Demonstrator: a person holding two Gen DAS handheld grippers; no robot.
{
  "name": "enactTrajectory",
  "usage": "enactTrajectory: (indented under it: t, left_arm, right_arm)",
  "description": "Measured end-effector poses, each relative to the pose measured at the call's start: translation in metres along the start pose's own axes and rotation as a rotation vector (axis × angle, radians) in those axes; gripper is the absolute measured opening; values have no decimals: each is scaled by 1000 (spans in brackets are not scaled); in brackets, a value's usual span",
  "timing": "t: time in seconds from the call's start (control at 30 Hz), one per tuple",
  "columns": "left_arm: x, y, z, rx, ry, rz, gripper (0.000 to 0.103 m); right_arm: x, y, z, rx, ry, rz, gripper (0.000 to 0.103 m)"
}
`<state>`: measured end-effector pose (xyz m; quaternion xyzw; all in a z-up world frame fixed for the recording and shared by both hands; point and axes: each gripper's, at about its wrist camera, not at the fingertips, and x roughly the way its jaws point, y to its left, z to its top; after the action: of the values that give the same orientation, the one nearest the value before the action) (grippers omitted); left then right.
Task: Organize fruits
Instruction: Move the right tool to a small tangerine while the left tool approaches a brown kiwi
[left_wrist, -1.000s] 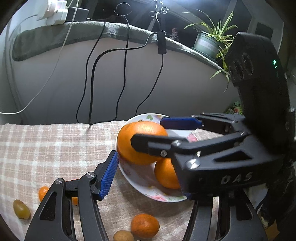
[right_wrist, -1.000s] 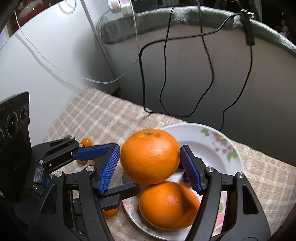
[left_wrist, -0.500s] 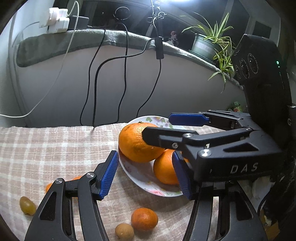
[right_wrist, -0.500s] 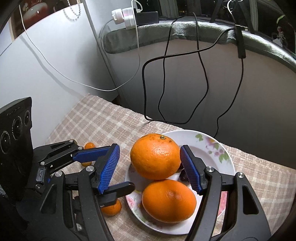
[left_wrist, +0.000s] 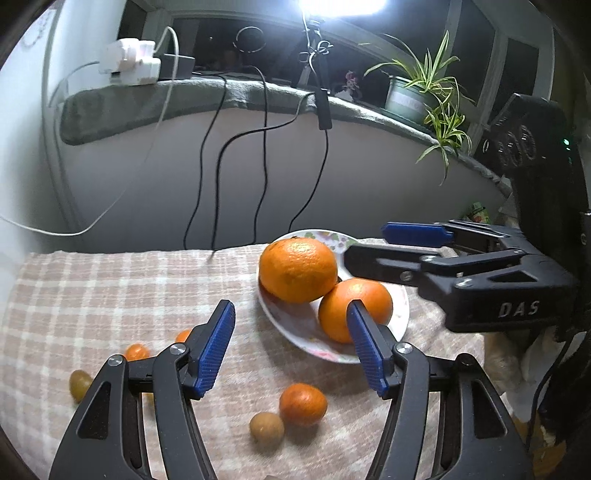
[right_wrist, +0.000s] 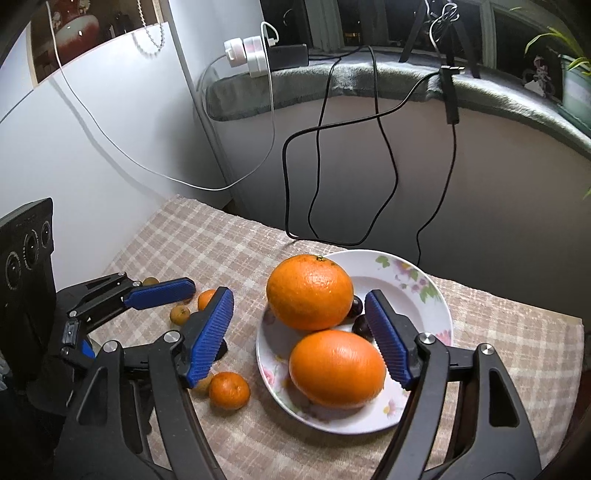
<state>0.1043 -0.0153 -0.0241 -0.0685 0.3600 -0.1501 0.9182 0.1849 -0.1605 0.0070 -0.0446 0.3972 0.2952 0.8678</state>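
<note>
A white floral plate (right_wrist: 424, 295) (left_wrist: 295, 332) holds two big oranges (right_wrist: 309, 291) (right_wrist: 337, 367), also in the left wrist view (left_wrist: 297, 268) (left_wrist: 364, 299), with two dark grapes (right_wrist: 356, 306) behind them. My right gripper (right_wrist: 299, 336) is open and empty, raised above the plate; it also shows in the left wrist view (left_wrist: 373, 247). My left gripper (left_wrist: 291, 347) is open and empty, over the cloth left of the plate; it also shows in the right wrist view (right_wrist: 162, 291). A small mandarin (left_wrist: 303, 404) (right_wrist: 229, 390) and several small fruits (left_wrist: 266, 426) (left_wrist: 80, 384) (right_wrist: 180, 314) lie on the cloth.
A checked cloth (left_wrist: 110, 288) covers the table. Black cables (left_wrist: 221, 166) hang down the wall behind. A power strip (left_wrist: 129, 62) and a potted plant (left_wrist: 417, 96) sit on the ledge above. The table edge is at the right (right_wrist: 569, 321).
My right gripper let go of the big orange, which now rests on the plate, and drew back and up. My left gripper backed away, so the loose fruits show more.
</note>
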Motion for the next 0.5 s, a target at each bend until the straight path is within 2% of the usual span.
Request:
enactTrajectory:
  t: [0.17,0.5]
  left_arm:
    - [-17,6,-9,8,-18,38,68]
    - [-38,28,-37,-18,-11,123,68]
  right_arm:
    - [-14,8,-9,2,-30,-11,77]
    - [-29,44,-44,-68,-57,-30,77]
